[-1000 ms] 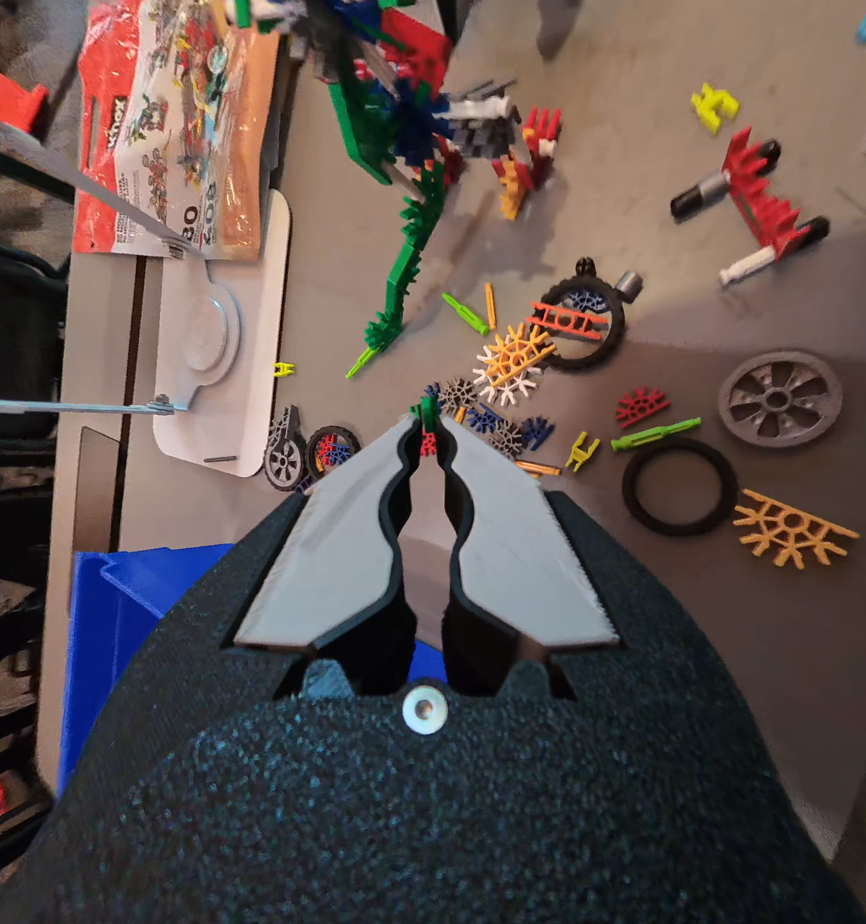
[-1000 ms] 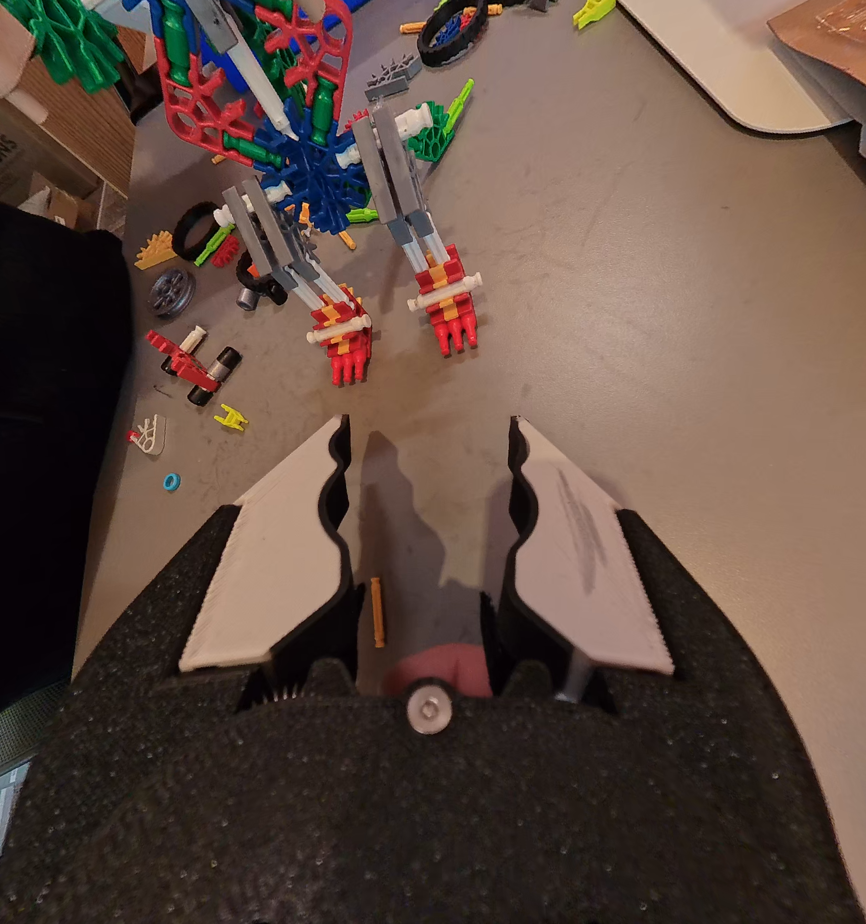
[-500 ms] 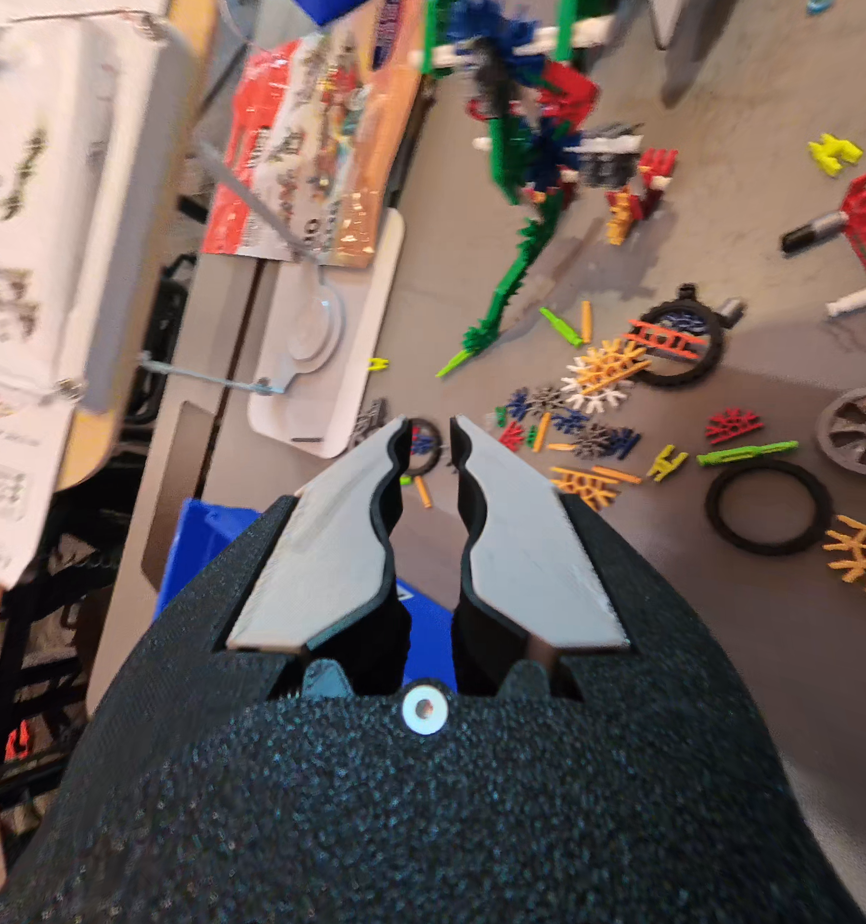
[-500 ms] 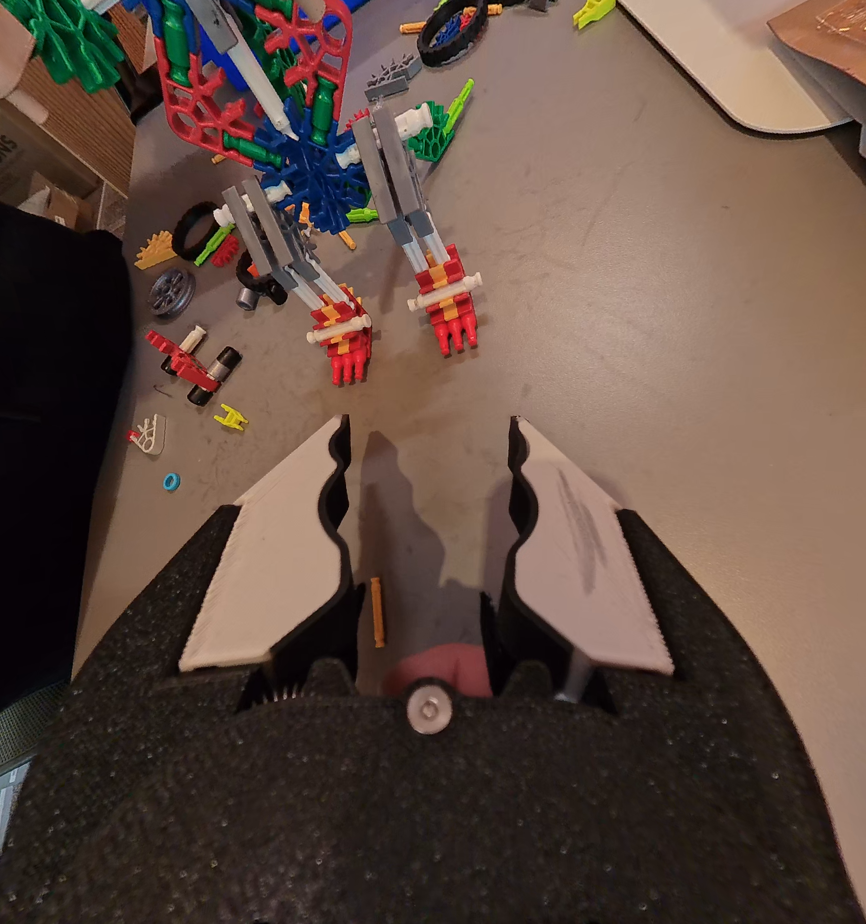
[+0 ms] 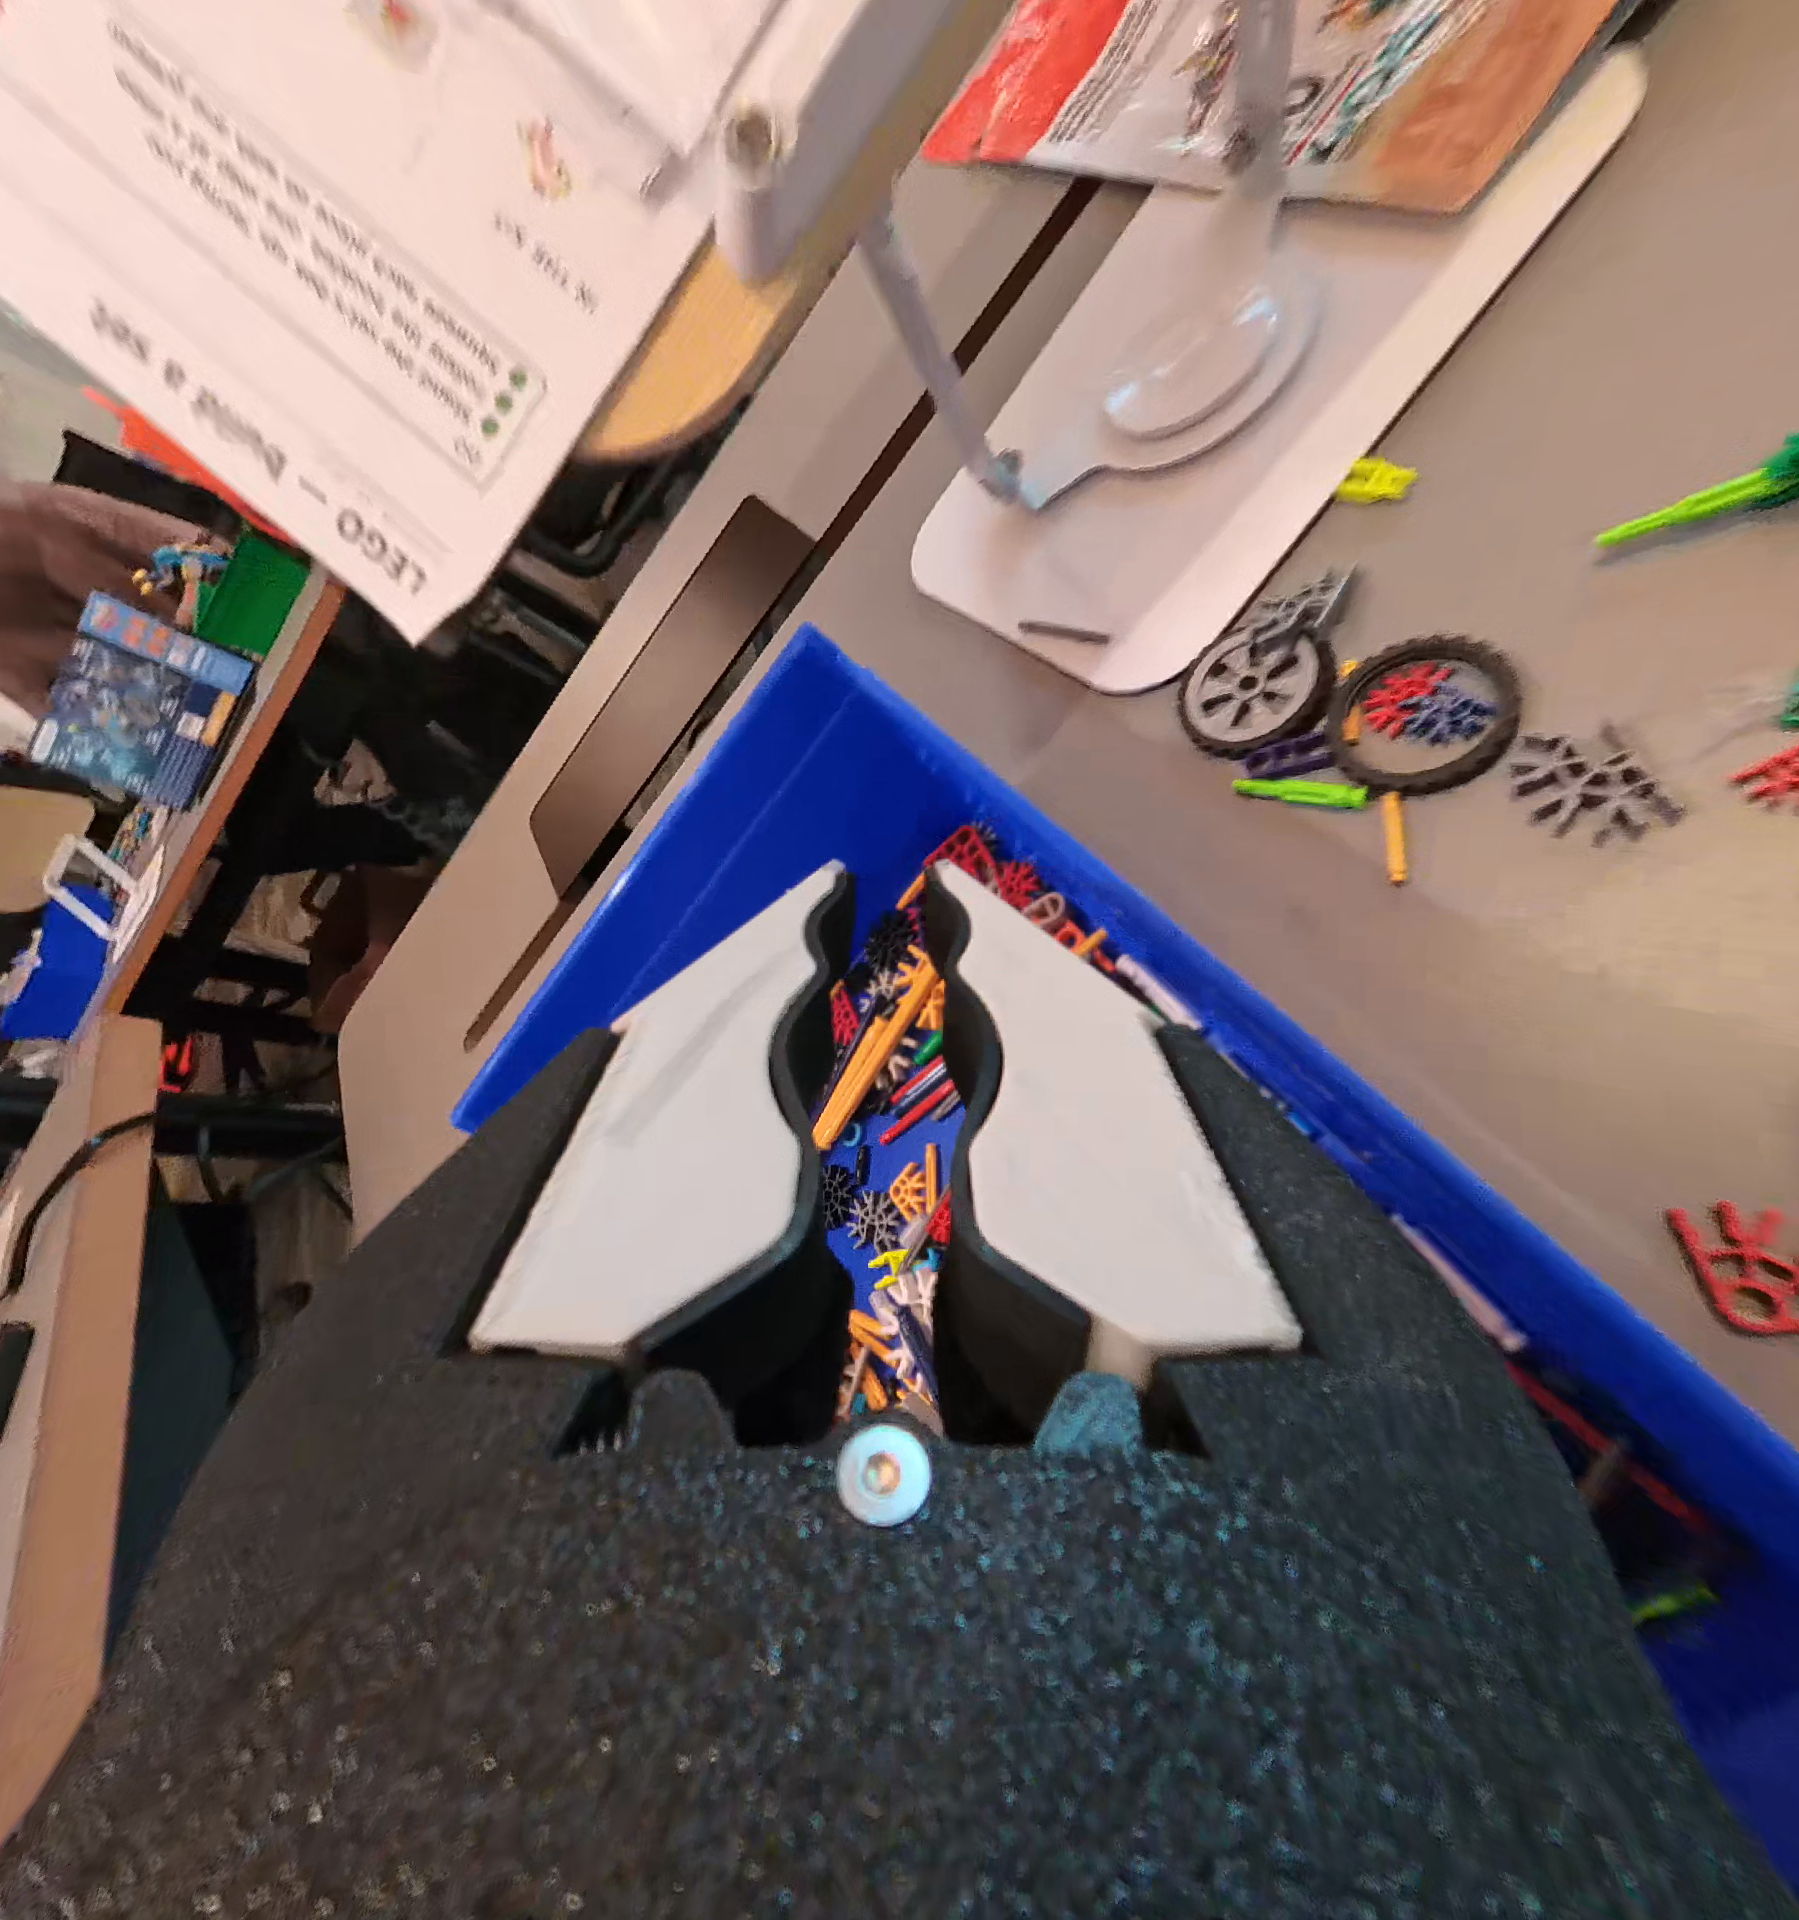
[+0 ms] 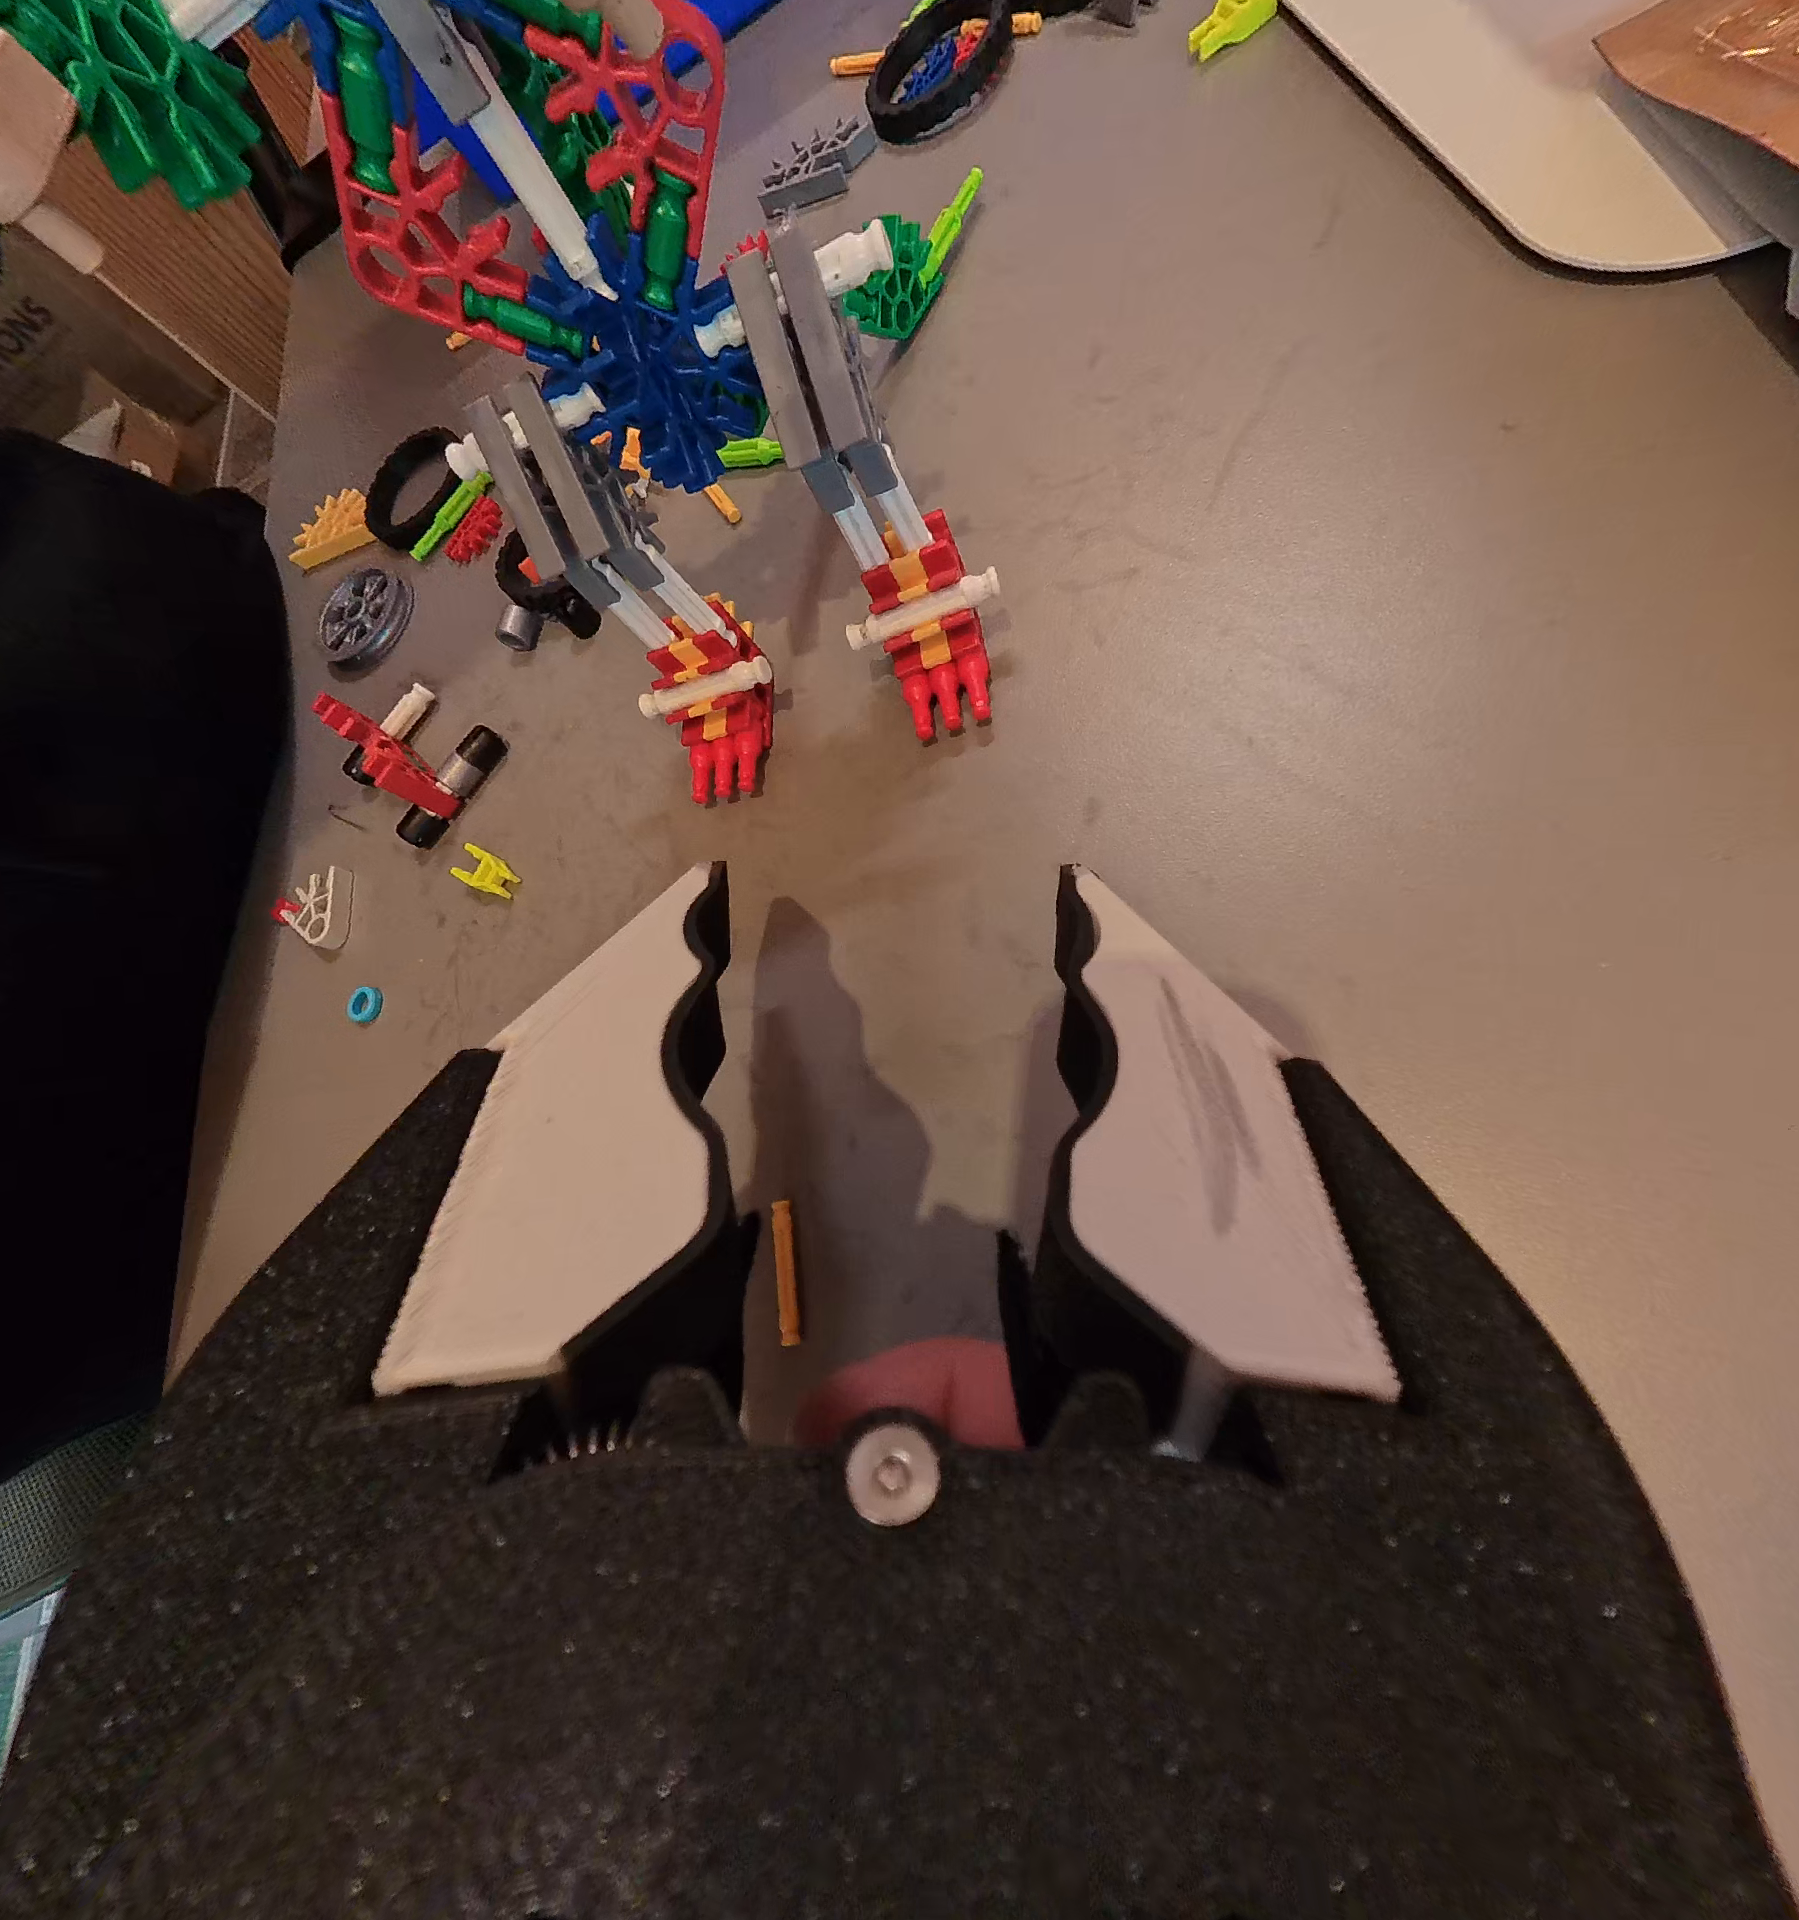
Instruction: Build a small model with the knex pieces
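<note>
Left tool: held over the blue bin, fingers slightly parted with a narrow gap, nothing gripped between them. Seen through the gap: loose construction-toy pieces lying inside the bin, orange rods, black and white snowflake connectors, red and yellow bits.

Blue bin: stands on the grey counter, at its edge.

Beyond the bin, on the counter: a white stand base with a clear round foot; a red printed bag at the far end of that base. A printed paper sheet hangs above, past the bin's far corner.

Right of the bin, on the counter: a grey spoked wheel; just beside it a black tyre ring with red and blue connectors inside; a green rod and an orange rod near these; a red fan-shaped connector well apart, nearer the camera.

Right tool: released, fingers wide apart, empty, low over bare counter. A short orange rod lies on the counter between its fingers, near the left finger's base.

Ahead of the right tool: a multicoloured toy model, its two red clawed feet resting on the counter. Left of the feet: a small red-and-black assembly, a yellow clip, a blue ring, a grey pulley wheel.
</note>
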A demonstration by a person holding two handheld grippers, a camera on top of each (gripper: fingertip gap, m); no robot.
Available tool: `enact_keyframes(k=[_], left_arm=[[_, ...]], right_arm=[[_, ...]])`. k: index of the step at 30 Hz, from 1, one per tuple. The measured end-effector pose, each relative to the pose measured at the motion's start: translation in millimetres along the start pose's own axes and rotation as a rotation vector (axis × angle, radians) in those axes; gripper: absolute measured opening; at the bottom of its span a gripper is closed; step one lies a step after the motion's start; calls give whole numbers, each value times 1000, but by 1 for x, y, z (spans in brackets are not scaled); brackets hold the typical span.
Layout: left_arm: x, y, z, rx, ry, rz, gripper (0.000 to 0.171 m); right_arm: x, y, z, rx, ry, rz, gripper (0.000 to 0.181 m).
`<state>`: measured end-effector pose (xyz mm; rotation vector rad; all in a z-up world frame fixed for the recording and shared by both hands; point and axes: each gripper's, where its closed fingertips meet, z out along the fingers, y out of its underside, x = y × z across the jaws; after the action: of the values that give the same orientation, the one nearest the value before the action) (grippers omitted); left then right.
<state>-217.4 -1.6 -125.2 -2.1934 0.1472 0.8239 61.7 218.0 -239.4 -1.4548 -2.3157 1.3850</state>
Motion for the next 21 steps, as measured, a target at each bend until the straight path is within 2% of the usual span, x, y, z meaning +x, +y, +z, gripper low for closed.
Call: enact_keyframes(k=[2, 7, 10, 13, 21], left_arm=[[0, 12, 4, -28, -5, -11, 11], [-10, 17, 1, -7, -76, -19, 10], [-6, 29, 4, -26, -36, -94, 11], [-5, 42, 9, -75, -40, -80, 11], [-9, 67, -5, -132, -72, -106, 12]], right_arm=[[0, 0, 0, 1, -1, 1, 62], [0, 0, 0, 1, -1, 0, 63], [0, 0, 0, 0, 3, -4, 63], [0, 0, 0, 0, 1, -3, 63], [0, 0, 0, 0, 1, -2, 63]])
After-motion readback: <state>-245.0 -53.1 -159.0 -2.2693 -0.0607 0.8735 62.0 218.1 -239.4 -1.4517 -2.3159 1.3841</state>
